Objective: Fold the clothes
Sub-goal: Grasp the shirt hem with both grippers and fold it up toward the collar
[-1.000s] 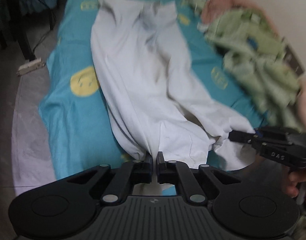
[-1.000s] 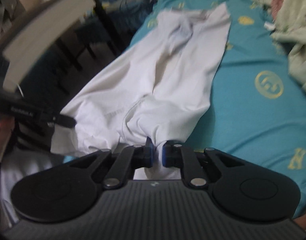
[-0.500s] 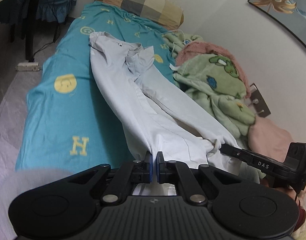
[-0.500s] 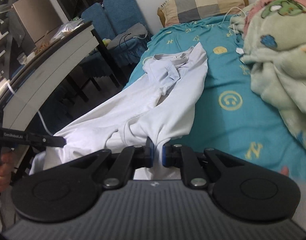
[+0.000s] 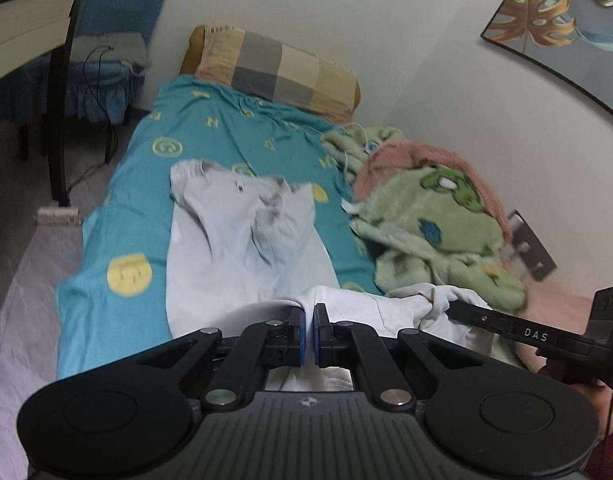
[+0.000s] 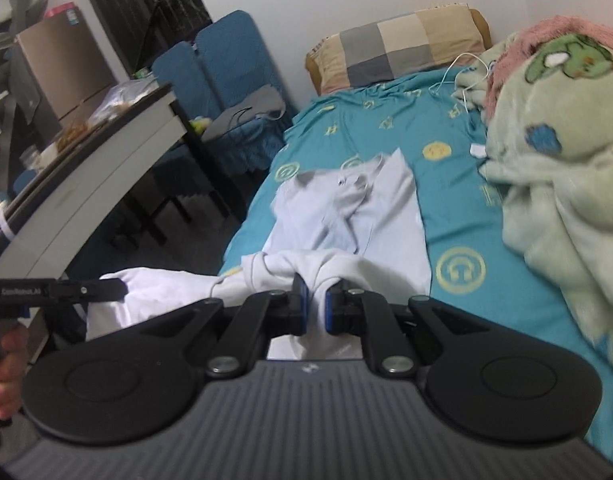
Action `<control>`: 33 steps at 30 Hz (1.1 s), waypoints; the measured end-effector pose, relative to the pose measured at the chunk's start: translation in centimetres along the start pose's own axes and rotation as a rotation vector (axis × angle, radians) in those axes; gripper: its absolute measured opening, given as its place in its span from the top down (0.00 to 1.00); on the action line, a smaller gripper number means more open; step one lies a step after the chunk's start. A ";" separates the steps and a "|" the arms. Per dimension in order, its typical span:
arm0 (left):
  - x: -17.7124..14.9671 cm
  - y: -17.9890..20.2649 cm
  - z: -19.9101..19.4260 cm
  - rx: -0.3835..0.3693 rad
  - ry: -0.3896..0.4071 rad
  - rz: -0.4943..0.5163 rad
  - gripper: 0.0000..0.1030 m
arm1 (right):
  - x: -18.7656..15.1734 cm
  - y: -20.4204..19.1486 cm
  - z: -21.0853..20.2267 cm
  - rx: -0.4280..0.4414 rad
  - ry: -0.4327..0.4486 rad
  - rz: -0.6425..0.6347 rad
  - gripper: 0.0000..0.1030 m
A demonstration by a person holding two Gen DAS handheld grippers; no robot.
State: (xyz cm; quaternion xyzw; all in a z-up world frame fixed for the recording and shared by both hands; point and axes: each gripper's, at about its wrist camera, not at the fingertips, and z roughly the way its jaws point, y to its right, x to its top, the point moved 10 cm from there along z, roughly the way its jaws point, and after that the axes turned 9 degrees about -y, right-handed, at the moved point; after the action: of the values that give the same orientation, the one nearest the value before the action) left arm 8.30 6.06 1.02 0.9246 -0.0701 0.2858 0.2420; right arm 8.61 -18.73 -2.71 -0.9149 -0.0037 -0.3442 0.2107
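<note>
the left gripper [image 5: 309, 330] is clamping the near hem of a pale blue collared shirt [image 5: 242, 248], its jaws pressing together on the cloth. the shirt is lying on a teal bedsheet [image 5: 126, 248] with yellow emblems, collar toward the checked pillow [image 5: 278, 70] at the bed's far end. just right of the shirt, a green cartoon blanket [image 5: 430, 232] is sitting bunched over a pink one [image 5: 422, 156]. the right gripper [image 5: 452, 304] is pinching the bunched hem at the shirt's near right corner. left of the bed a blue chair [image 5: 98, 68] is standing.
</note>
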 end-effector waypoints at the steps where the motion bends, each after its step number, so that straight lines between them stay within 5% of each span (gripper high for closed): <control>1: 1.2 -0.8 1.2 0.007 0.006 -0.010 0.96 | 1.1 0.3 1.2 -0.008 0.006 0.000 0.89; 9: 7.4 -7.9 14.0 0.157 0.010 -0.023 0.96 | 5.5 3.6 14.2 -0.088 -0.042 0.000 0.89; 18: 7.2 -13.7 25.1 0.238 -0.050 -0.061 0.95 | 4.1 8.0 24.9 -0.156 -0.159 0.011 0.88; 25: 6.4 -14.1 26.1 0.272 -0.065 -0.027 0.91 | 4.0 8.2 25.5 -0.157 -0.169 0.036 0.86; 27: 6.0 -13.5 25.1 0.284 -0.060 -0.019 0.80 | 3.8 7.9 24.9 -0.153 -0.167 0.040 0.85; 33: 3.4 -10.5 21.0 0.309 -0.030 -0.008 0.51 | 3.1 6.5 21.0 -0.145 -0.109 0.027 0.56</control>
State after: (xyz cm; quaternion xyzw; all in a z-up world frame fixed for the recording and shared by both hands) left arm 24.31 5.05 -16.49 0.9553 -0.0252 0.2783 0.0968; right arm 25.13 -16.92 -17.43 -0.9452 0.0219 -0.2902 0.1479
